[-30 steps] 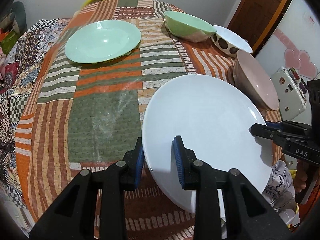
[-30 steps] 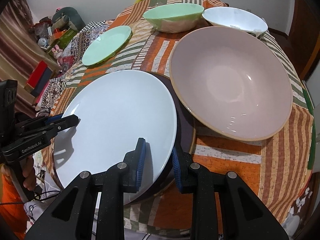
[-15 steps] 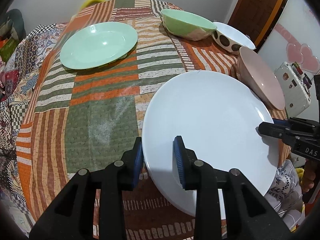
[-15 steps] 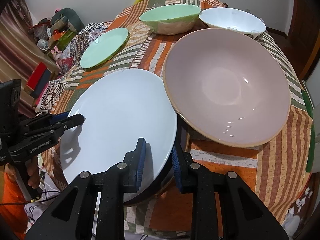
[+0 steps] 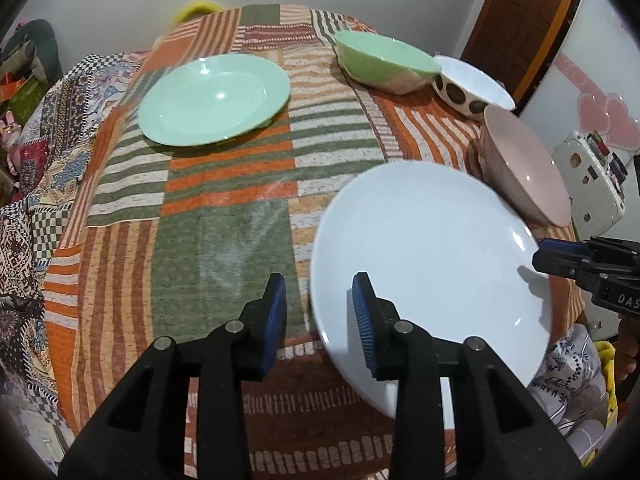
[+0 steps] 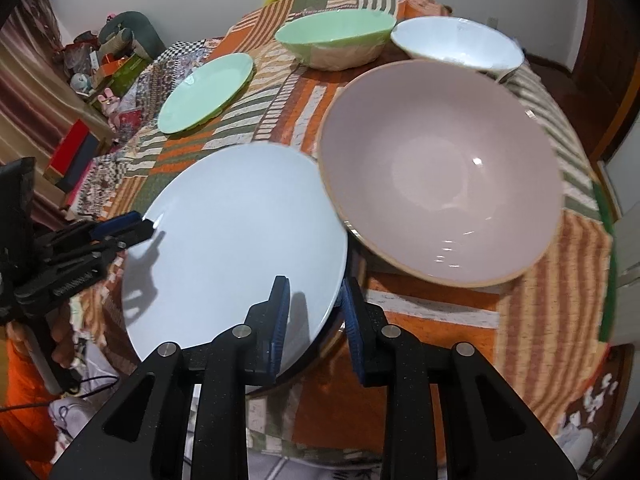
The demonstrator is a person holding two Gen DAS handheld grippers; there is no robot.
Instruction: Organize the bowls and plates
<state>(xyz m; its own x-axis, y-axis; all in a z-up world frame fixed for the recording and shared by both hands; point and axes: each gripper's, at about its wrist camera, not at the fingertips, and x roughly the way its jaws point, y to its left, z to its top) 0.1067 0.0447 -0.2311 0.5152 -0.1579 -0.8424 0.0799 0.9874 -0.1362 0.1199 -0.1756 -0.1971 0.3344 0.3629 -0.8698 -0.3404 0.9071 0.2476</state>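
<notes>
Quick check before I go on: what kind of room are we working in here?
Most likely a lived-in home dining area. A round table under a patchwork tablecloth holds household dishes like the green plate and pink bowl, a wooden door stands behind, and boxes and toys pile alongside.

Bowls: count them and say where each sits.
3. Green bowl at the table's far end, white bowl right of it, pink bowl nearest, beside the white plate. None seems hidden.

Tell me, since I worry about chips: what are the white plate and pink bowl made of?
White plate: probably glazed ceramic or opal glass; smooth, glossy, with sharp shadows and glints. Pink bowl: likely glazed stoneware; shiny highlights inside and a tan, apparently unglazed rim.
</notes>
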